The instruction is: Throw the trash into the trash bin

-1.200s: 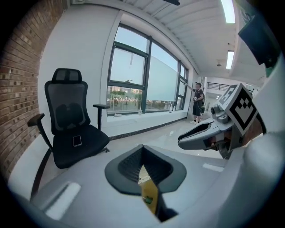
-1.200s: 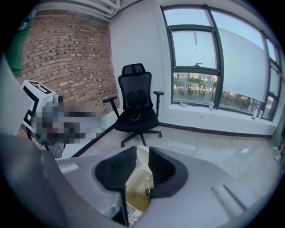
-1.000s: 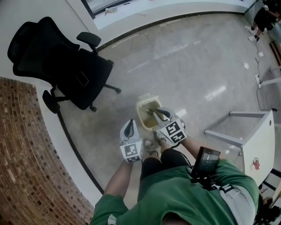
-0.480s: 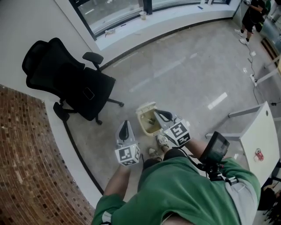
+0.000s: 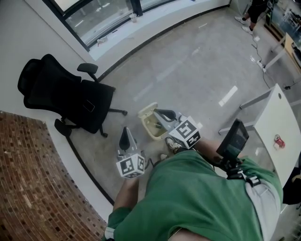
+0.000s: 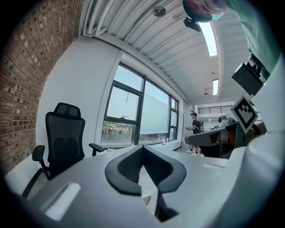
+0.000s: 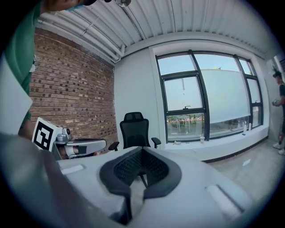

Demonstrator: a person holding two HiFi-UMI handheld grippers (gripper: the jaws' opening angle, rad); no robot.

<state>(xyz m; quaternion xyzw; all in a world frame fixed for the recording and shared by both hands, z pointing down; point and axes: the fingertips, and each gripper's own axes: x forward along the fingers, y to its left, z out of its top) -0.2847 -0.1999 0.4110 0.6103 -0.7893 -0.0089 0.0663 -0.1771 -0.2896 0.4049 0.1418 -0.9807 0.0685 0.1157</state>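
A cream trash bin (image 5: 146, 114) stands on the grey floor in front of the person's feet, with some dark bits of trash lying inside. My right gripper (image 5: 157, 112) hovers over the bin's right rim, jaws shut and nothing between them; in the right gripper view its tips (image 7: 142, 150) meet and point level into the room. My left gripper (image 5: 125, 130) is held left of the bin, apart from it. Its jaws (image 6: 142, 147) are also shut and empty.
A black office chair (image 5: 66, 96) stands to the left by a brick wall (image 5: 28, 188). A white table (image 5: 277, 122) with a red can (image 5: 279, 141) is at the right. A window ledge runs along the back; a person (image 5: 256, 8) stands far off.
Both grippers have risen away from the floor. The right one was down in the bin's mouth and now hangs above its rim. The view has lifted and shows more of the room.
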